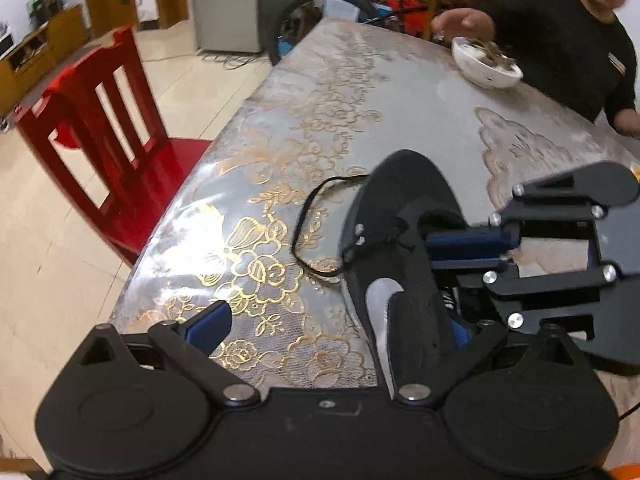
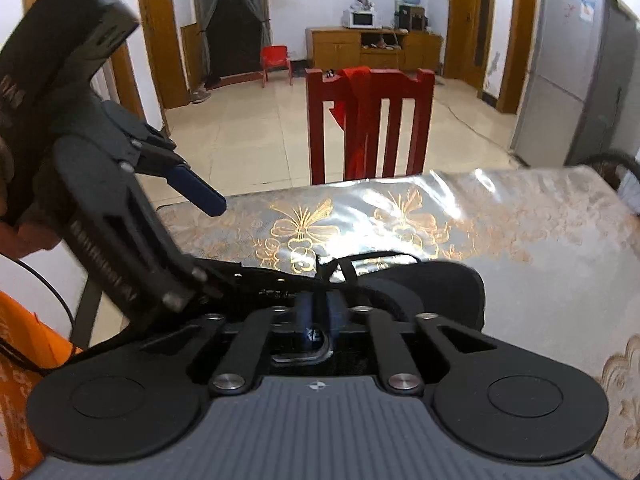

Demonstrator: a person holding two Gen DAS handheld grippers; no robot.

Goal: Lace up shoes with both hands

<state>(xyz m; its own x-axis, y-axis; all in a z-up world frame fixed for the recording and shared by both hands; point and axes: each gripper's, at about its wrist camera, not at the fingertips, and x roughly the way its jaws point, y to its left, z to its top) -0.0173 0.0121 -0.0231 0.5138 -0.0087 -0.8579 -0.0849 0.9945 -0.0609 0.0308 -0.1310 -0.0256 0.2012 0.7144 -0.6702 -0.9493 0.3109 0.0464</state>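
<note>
**One shoe, one loose lace, two grippers at the throat**

Left wrist view: a single black shoe (image 1: pixel 404 184) on the tabletop (image 1: pixel 320 100), long axis running away from the lens, toe far. Left gripper (image 1: pixel 340 320) at the heel end, jaws wide apart, one finger left of the shoe and the other hidden behind its heel. One lace (image 1: pixel 298 224) looping out over the cloth left of the shoe. Right gripper (image 1: pixel 444 250) coming in from the shoe's right, fingers reaching across the opening. Beyond the toe, one white bowl (image 1: pixel 486 66) and a seated person (image 1: pixel 560 32). Left of the shoe, one red chair (image 1: pixel 108 152).

Right wrist view: shoe (image 2: pixel 440 284) lying crosswise just ahead, toe to the right. Right gripper (image 2: pixel 316 316) with jaws together, apparently pinched on a black lace strand (image 2: pixel 320 280) at the throat. Left gripper (image 2: pixel 200 236) up at the heel side, jaws spread, gripping nothing. Nearer the strand: the right. Eyelet threading too dark to judge.
</note>
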